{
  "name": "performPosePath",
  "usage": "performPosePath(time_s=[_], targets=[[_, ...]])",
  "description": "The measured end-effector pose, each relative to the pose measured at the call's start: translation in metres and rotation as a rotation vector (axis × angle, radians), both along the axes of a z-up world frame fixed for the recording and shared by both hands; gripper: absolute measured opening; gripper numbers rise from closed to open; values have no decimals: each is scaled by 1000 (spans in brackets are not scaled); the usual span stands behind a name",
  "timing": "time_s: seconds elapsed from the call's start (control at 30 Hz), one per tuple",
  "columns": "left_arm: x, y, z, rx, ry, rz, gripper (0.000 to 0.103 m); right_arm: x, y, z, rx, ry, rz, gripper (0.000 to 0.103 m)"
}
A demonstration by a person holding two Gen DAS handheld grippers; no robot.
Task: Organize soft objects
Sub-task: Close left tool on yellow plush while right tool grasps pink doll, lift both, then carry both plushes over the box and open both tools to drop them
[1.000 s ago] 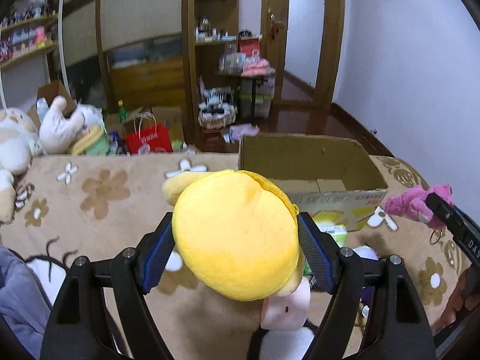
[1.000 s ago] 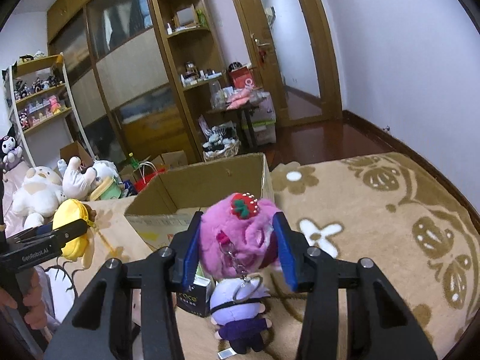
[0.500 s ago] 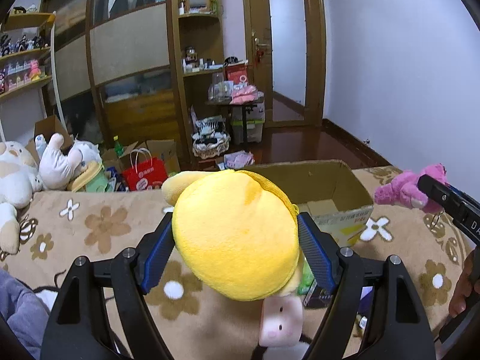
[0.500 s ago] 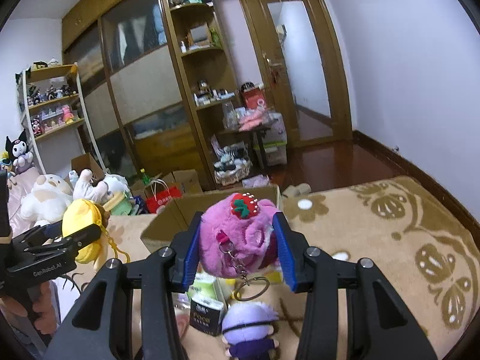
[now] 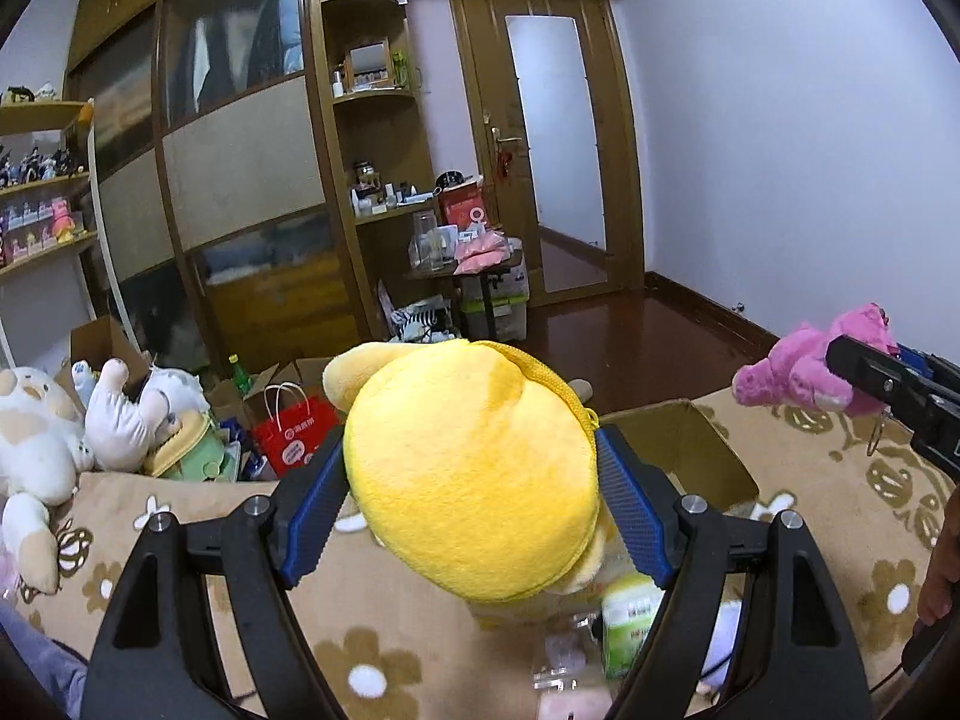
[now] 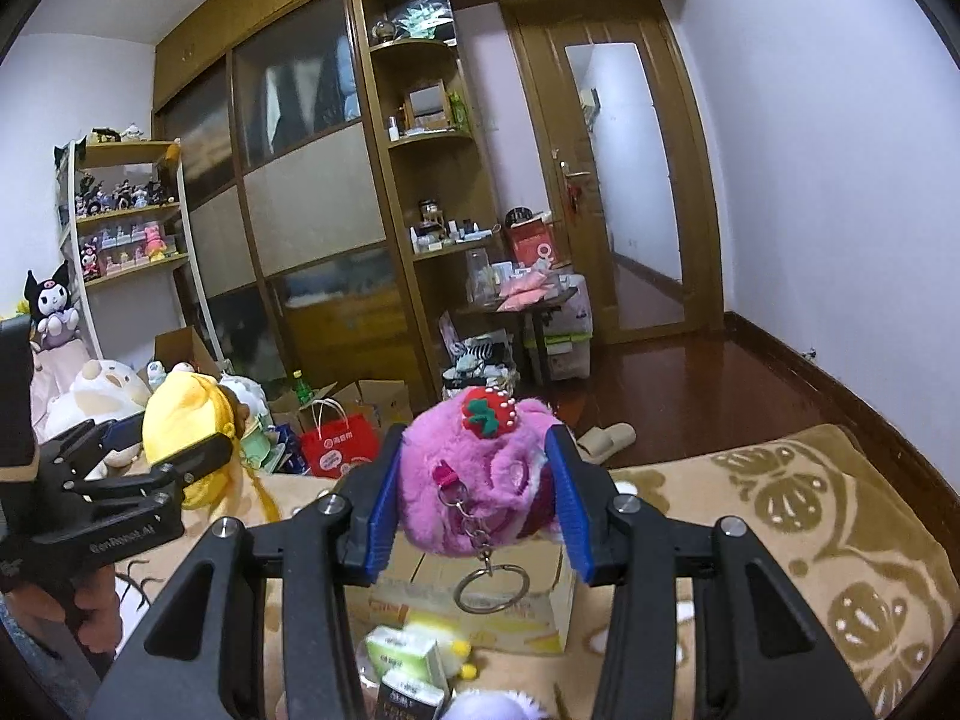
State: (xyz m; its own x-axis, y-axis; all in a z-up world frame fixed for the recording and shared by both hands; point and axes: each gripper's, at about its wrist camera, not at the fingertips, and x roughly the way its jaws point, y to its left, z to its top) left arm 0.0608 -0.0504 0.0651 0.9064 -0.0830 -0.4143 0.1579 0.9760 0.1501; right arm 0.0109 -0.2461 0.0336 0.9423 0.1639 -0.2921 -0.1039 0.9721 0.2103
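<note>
Plush in both grippers, held up above the flowered blanket (image 5: 150,546). The left gripper (image 5: 474,507) pinches a round yellow plush (image 5: 468,474) at centre frame, its blue pads pressed into either side; the toy bulges past the pad edges above and below. The right gripper (image 6: 474,507) squeezes a pink furry plush (image 6: 474,480) with a red strawberry on top, centre of its own view, and a metal key ring (image 6: 491,588) dangles free beneath it.

Behind both toys sits an open cardboard box (image 5: 690,438) on the blanket, just right of centre in the left view, its near rim hidden by the yellow plush. In the right view the box's printed front wall shows directly below the pink plush. Small packets and a green tissue pack (image 6: 402,654) crowd the blanket at lower centre, close to the box wall. White stuffed animals (image 5: 42,444) line the left edge. To the right, the blanket lies bare toward the wall.
</note>
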Motion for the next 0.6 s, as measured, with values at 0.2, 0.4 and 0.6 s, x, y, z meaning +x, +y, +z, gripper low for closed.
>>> performPosePath(time_s=[0.2, 0.4, 0.6], targets=[[18, -13, -7, 43, -6, -12, 79, 17, -3, -1, 39, -33, 2, 48], [23, -23, -12, 63, -35, -37, 79, 33, 0, -11, 13, -17, 16, 48], [37, -24, -26, 46, -5, -34, 79, 48, 4, -28, 4, 16, 37, 48]])
